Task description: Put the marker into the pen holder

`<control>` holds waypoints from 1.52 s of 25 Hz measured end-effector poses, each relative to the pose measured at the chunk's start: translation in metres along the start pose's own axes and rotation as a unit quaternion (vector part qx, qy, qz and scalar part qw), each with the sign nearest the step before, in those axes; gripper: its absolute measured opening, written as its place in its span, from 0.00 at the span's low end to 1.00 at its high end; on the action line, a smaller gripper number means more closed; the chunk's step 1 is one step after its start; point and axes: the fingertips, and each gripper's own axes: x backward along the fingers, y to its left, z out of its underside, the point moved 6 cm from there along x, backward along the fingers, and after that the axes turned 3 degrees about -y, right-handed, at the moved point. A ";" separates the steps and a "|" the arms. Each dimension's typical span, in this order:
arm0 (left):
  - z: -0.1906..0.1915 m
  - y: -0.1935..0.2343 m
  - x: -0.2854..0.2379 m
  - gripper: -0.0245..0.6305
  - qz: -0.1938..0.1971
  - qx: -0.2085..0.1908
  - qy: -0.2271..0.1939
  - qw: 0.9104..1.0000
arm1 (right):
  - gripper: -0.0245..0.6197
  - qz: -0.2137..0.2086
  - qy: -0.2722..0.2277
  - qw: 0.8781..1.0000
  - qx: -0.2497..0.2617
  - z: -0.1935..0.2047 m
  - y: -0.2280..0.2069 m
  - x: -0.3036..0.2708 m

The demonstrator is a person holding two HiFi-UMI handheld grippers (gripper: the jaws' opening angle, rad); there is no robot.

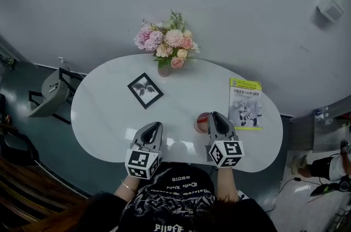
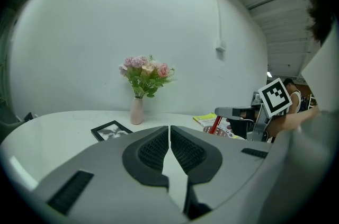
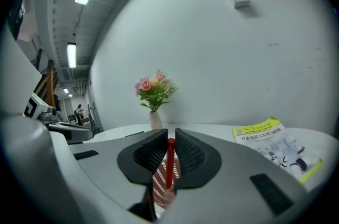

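A white oval table (image 1: 109, 110) fills the middle of the head view, set against a pale wall. A person's dark printed shirt (image 1: 181, 198) shows at the near edge. A grey chair (image 1: 52, 91) stands off the table's left end.

On the right part of the table lies a yellow-green booklet (image 1: 245, 103), flat, with its cover up. At the far edge, a small vase of pink and cream flowers (image 1: 167, 44) stands upright. A black picture frame (image 1: 145, 90) lies flat between the vase and the near edge, turned at an angle.

The left gripper (image 1: 156, 126) hovers over the near edge of the table. Its jaws are pressed together with nothing between them.

The right gripper (image 1: 215, 117) is over the table, near the booklet's left side. Its jaws are narrowly parted and clamp a red marker (image 3: 169, 162), which stands nearly upright between the pads (image 3: 151, 153).

The pen holder (image 1: 201, 122), a red-and-white mesh cup, sits on the table just beside and below the right gripper's tips. The marker's lower end hangs at the cup's mouth. I cannot tell whether it has entered the cup.
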 end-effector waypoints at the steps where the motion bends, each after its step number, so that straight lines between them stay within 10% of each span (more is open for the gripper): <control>1: 0.000 0.000 -0.002 0.08 0.002 -0.001 0.002 1.000 | 0.14 0.002 0.002 1.000 -0.002 0.002 -0.001 -0.002; 18: 0.009 0.003 -0.008 0.08 0.006 0.003 0.018 1.000 | 0.15 0.031 0.035 0.998 -0.031 0.016 -0.009 -0.011; 25: 0.009 0.000 -0.010 0.08 0.016 0.004 0.013 1.000 | 0.36 0.034 0.050 0.998 -0.002 0.017 -0.007 -0.015; 38: 0.006 -0.011 -0.010 0.08 0.039 0.007 -0.008 0.999 | 0.42 0.041 0.020 0.998 0.050 -0.015 0.005 0.002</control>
